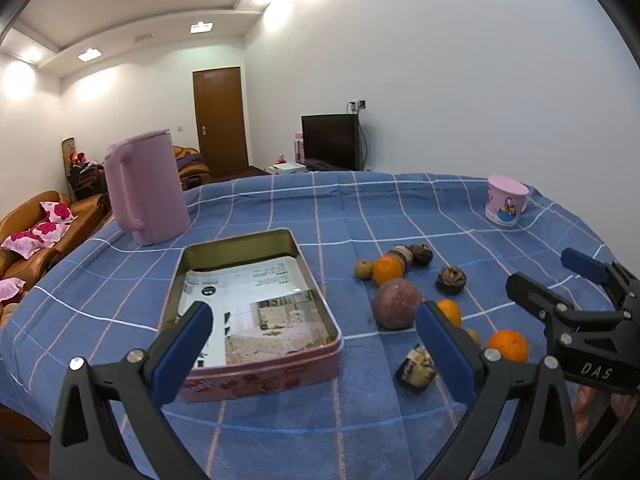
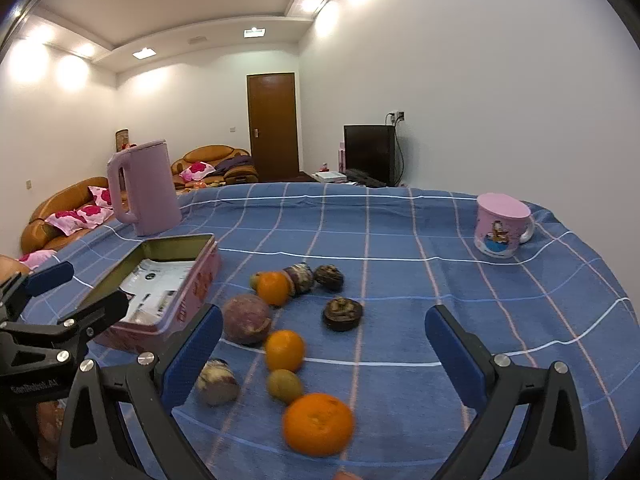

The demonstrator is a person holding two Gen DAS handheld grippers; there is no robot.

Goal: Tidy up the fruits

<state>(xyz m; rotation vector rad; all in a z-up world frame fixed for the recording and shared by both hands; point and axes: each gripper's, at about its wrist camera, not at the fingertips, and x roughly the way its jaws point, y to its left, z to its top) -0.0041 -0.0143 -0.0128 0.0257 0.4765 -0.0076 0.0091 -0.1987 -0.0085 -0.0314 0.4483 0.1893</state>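
An open pink tin lined with printed paper sits on the blue checked cloth. To its right lie several loose fruits: oranges, a large purple-brown fruit, dark mangosteens, a small green fruit and a pale purple piece. My left gripper hangs open over the tin's near right corner, holding nothing. My right gripper is open above the fruit cluster, also holding nothing. Each gripper shows in the other's view: the right gripper and the left gripper.
A pink kettle stands behind the tin at the back left. A pink cartoon mug sits at the back right near the table's edge. Sofas, a door and a TV lie beyond the table. A hand holds the right gripper.
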